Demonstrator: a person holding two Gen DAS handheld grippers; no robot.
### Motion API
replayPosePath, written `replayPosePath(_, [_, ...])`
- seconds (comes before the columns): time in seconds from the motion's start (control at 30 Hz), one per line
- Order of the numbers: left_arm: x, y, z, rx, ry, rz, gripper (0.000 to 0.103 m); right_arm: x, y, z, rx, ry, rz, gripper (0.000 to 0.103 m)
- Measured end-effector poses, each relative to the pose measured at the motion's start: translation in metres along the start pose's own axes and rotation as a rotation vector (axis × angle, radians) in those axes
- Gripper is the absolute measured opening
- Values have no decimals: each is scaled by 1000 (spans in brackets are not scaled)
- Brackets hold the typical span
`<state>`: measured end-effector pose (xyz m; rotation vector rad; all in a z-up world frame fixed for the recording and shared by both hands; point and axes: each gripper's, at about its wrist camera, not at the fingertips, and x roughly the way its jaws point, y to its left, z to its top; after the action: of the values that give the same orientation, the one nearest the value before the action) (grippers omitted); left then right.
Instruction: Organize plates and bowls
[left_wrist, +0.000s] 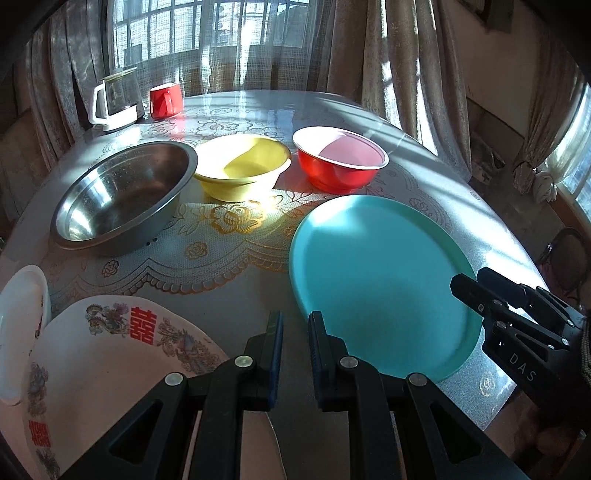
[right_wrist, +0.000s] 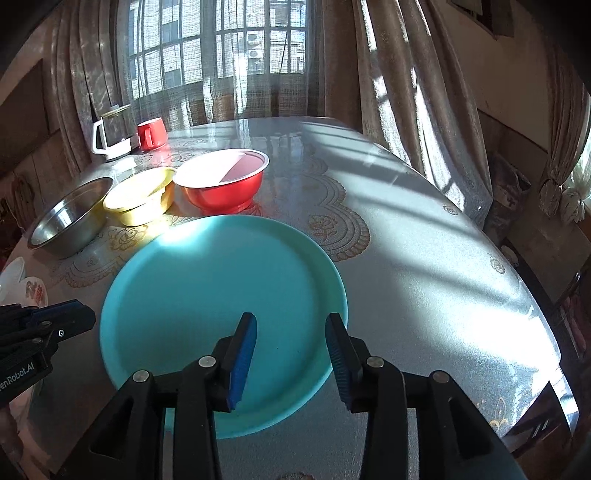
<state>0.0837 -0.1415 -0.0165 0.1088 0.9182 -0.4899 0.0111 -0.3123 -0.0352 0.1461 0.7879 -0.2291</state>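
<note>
So the far side of the desk (right_wrist: 424, 236) has three bowls in a row: a steel bowl (left_wrist: 122, 195) on the left, a yellow bowl (left_wrist: 242, 166) in the middle and a red bowl (left_wrist: 338, 158) with a white inside on the right. All three look empty, just sunlight and shadow in them. The steel one and the yellow one are pretty much touching. Nearer sits a big teal plate (left_wrist: 376, 280), nothing on it. Near left is a white plate with red characters (left_wrist: 122, 354), with a small white dish (left_wrist: 22, 325) just beside it. The left tongs (left_wrist: 295, 328) hang between the two plates, slightly parted, holding nothing. The right tongs (right_wrist: 291, 332) are open wider over the teal plate's near edge, also empty. Far left corner: a glass jug (left_wrist: 116, 98) and a red mug (left_wrist: 166, 99).
</note>
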Motion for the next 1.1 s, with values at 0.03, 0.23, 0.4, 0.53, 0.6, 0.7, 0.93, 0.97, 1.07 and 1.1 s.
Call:
replayPosePath(0.03, [-5,5,-1,-16,-15,6,15,-1,7,3,-9,4,39,41])
replayPosePath(0.23, [-40,44,-9,-93,-111,103,16,1,61,15,-86,49,257,41])
replayPosePath(0.4, [-69,79,-23,-154,-173,164,31,4,114,22,-118,104,456,41])
replayPosePath(0.53, [-87,111,-36,-213,-192,211,32,10,153,30,-133,165,595,41])
replayPosePath(0.6, [-94,128,-43,-244,-199,236,32,12,175,34,-148,188,637,41])
replayPosePath(0.7, [-102,152,-53,-285,-208,277,32,15,202,41,-167,216,674,41])
replayPosePath(0.93, [-114,203,-70,-380,-215,338,32,23,254,55,-217,237,720,41])
replayPosePath(0.97, [-115,209,-73,-393,-214,342,32,24,261,56,-223,241,721,41])
replayPosePath(1.07, [-119,229,-81,-443,-217,353,33,31,278,60,-240,262,732,40])
replayPosePath(1.1, [-120,235,-83,-455,-218,361,34,33,285,61,-247,270,732,40])
